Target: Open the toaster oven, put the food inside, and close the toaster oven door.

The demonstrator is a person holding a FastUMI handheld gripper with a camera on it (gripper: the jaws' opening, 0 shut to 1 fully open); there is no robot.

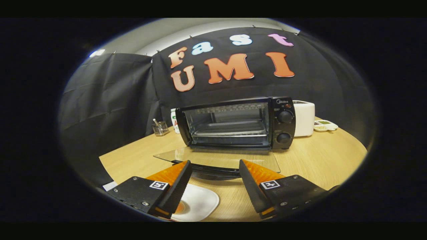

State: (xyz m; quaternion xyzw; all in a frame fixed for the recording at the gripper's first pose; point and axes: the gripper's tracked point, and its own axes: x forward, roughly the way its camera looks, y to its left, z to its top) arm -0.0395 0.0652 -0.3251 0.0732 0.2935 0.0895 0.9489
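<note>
We see our gripper with two wedge-shaped fingers on flat black mounts, each bearing a small square black-and-white marker and silver screws; fingers spread apart, empty.

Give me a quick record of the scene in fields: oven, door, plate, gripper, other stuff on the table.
oven: toaster oven on the wooden table, tray inside
door: glass door folded down flat, handle just ahead of the fingers
plate: white plate under the left finger, something orange on it
gripper: gripper open, holding nothing
other: white appliance, small dish, wire holder
</note>
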